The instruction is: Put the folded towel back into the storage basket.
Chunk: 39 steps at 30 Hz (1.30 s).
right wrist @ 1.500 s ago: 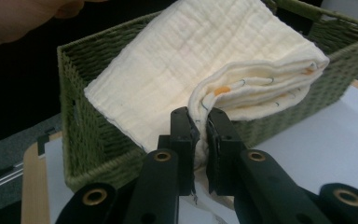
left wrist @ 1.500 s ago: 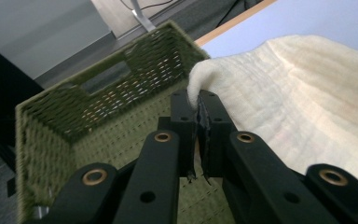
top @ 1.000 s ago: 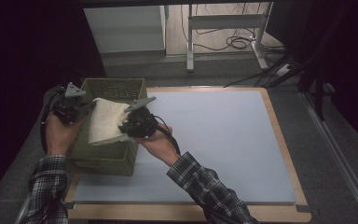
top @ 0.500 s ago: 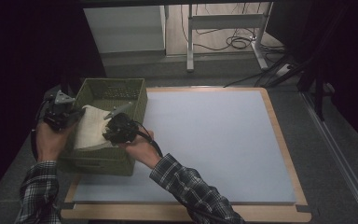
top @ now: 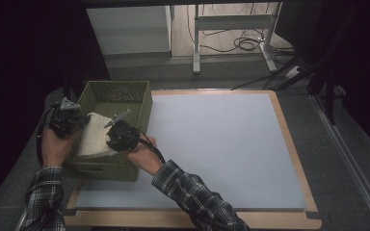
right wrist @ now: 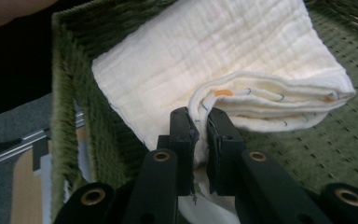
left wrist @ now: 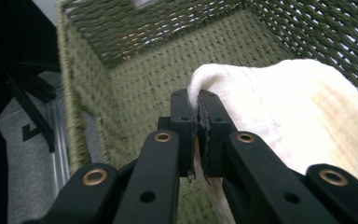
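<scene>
A folded cream cloth (top: pixel 94 136) hangs inside the green woven basket (top: pixel 142 98) at the table's left edge. My left gripper (top: pixel 79 122) is shut on the cloth's left edge, and its jaws pinch the cloth (left wrist: pixel 279 112) above the basket's floor (left wrist: pixel 144 93). At the cloth's right edge my right gripper (top: pixel 110 140) is shut on it too. In the right gripper view the folded cloth (right wrist: pixel 205 56) drapes down onto the basket's bottom, its layered edge pressed between the jaws.
The basket stands on the left end of a pale blue mat (top: pixel 221 144) on a wooden tabletop (top: pixel 296 144). The basket's near wall (top: pixel 106 168) lies just below both hands. White table legs (top: pixel 196 38) and cables (top: pixel 243 43) are on the floor behind.
Both hands have sunk toward the basket and shifted left with the cloth. The cloth, held higher above the rim before, now lies lower inside the basket.
</scene>
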Motion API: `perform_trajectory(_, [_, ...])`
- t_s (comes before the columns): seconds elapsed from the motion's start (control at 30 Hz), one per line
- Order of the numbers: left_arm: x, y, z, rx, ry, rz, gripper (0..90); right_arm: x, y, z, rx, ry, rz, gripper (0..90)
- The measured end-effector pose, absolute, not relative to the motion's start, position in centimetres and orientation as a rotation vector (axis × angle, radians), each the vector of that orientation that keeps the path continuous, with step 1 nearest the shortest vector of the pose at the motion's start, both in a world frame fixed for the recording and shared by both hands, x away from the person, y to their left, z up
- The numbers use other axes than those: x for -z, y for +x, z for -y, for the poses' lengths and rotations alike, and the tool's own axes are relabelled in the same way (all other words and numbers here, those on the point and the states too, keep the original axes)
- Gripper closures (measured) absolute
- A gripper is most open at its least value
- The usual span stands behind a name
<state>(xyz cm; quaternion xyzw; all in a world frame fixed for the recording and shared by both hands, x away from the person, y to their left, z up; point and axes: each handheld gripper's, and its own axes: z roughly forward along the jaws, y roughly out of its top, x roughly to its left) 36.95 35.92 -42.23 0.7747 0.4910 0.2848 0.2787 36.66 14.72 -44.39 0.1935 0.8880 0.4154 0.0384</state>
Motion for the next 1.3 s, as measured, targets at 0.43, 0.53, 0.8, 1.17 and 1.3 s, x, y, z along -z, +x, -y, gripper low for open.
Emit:
perform_trajectory(0.43, [43.8, 38.6, -33.3, -0.723, 2.199, -1.286, 85.6, 44.9, 36.4, -13.8, -1.217, 0.646, -2.718, 81.2])
perform_trajectory(0.53, [44.0, 38.7, -33.2, -0.715, 2.217, -1.294, 85.5, 44.9, 36.1, -14.0, -1.184, 0.649, -2.71, 81.2])
perform_trajectory(0.8, [44.8, 38.8, -33.2, -0.693, 2.242, -1.317, 85.3, 45.1, 35.6, -15.0, -1.072, 0.618, -2.713, 79.7])
perform_trajectory(1.17, [45.5, 39.0, -33.3, -0.701, 2.233, -1.354, 62.4, 44.8, 36.1, -14.3, -1.116, 0.652, -2.684, 60.8])
perform_trajectory(1.3, [45.2, 38.9, -33.3, -0.701, 2.22, -1.354, 60.1, 44.3, 36.3, -13.8, -1.143, 0.64, -2.67, 59.1])
